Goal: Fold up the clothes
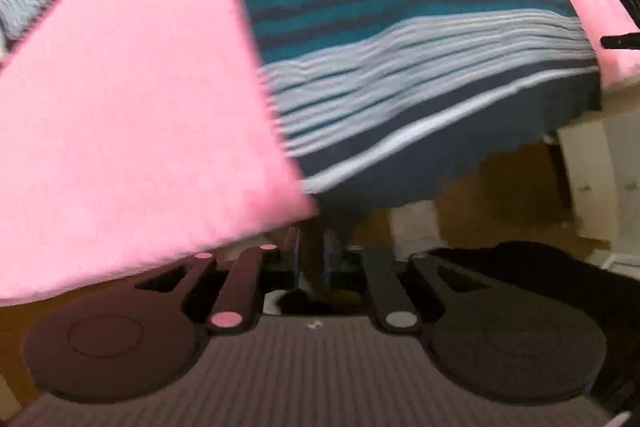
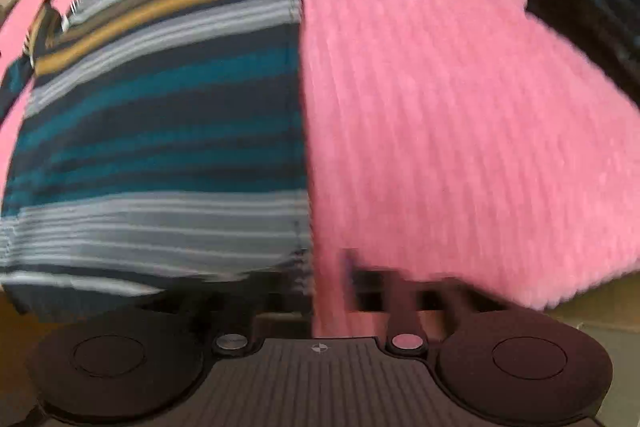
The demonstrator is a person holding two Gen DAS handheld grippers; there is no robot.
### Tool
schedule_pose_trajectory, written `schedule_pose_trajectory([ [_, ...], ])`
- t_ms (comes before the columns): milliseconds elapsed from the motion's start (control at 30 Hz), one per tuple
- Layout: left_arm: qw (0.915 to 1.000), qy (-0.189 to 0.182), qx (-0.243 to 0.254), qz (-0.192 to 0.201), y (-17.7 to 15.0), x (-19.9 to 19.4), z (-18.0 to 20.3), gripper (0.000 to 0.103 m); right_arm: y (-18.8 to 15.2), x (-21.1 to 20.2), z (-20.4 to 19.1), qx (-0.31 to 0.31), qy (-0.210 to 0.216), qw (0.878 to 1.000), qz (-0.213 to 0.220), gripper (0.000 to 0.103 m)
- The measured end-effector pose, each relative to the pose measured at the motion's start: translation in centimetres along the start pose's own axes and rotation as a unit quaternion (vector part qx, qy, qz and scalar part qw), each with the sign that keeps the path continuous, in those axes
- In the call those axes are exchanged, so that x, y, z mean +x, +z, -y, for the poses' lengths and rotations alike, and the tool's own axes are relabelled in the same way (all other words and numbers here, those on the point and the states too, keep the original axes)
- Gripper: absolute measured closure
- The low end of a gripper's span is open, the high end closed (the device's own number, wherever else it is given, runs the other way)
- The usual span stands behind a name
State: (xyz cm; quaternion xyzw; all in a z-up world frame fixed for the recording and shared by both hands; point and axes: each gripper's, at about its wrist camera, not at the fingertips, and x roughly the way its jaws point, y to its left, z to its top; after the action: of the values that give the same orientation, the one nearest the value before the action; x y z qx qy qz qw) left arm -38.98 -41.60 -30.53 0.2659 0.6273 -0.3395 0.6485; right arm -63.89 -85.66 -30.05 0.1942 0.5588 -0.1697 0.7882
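- Your left black two-finger gripper (image 1: 314,255) has its fingers drawn close together.
- Your right black two-finger gripper (image 2: 384,287) is too blurred to judge.

Striped garment (image 2: 160,131): bands of navy, teal, grey-white and mustard, spread flat on a pink ribbed cover (image 2: 460,127), lower hem overhanging the near edge. Straight side edge running up the middle of the right wrist view; one sleeve extended sideways at the top. In the left wrist view, same garment (image 1: 400,39) seen obliquely, hem drooping past the cover's edge. Both views motion-blurred.
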Motion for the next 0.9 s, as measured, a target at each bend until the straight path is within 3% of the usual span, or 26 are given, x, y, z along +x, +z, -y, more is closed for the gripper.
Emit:
schedule_pose_trajectory([
  [200,0.9906,0.105,-0.029,0.082,0.9,-4.8,-8.0,0.063,5.1,-1.7,-7.6,-0.036,0.062,0.996,0.051,0.012],
  [300,0.9802,0.164,0.000,0.111,2.4,-5.6,-13.0,0.062,7.3,-1.4,-14.1,-0.073,0.096,0.991,0.061,0.012],
  [400,0.9626,0.220,0.097,0.126,5.0,-4.0,-17.5,0.060,8.9,-0.5,-21.2,-0.117,0.117,0.984,0.070,0.012],
  [467,0.9423,0.248,0.190,0.121,6.7,-1.3,-19.6,0.059,9.7,1.1,-25.3,-0.131,0.119,0.982,0.071,0.012],
  [533,0.9234,0.250,0.270,0.109,7.9,1.8,-22.2,0.059,10.5,2.8,-28.8,-0.136,0.116,0.982,0.066,0.012],
  [567,0.9192,0.241,0.294,0.101,8.4,3.1,-23.4,0.059,10.9,3.7,-30.6,-0.133,0.111,0.983,0.062,0.012],
  [633,0.9213,0.208,0.318,0.084,9.3,5.0,-25.7,0.067,11.7,5.4,-34.3,-0.122,0.106,0.986,0.049,0.012],
  [667,0.9267,0.185,0.316,0.085,9.6,4.9,-26.9,0.072,12.0,6.0,-36.0,-0.118,0.105,0.987,0.042,0.012],
  [700,0.9332,0.164,0.307,0.088,9.9,4.5,-28.0,0.097,12.3,6.4,-37.2,-0.118,0.102,0.987,0.038,0.012],
  [800,0.9536,0.155,0.236,0.105,9.6,0.9,-32.0,0.102,12.9,6.7,-40.4,-0.122,0.098,0.987,0.027,0.012],
  [900,0.9534,0.200,0.200,0.106,6.7,-3.1,-35.4,0.102,13.5,6.5,-42.7,-0.140,0.092,0.986,0.022,0.012],
])
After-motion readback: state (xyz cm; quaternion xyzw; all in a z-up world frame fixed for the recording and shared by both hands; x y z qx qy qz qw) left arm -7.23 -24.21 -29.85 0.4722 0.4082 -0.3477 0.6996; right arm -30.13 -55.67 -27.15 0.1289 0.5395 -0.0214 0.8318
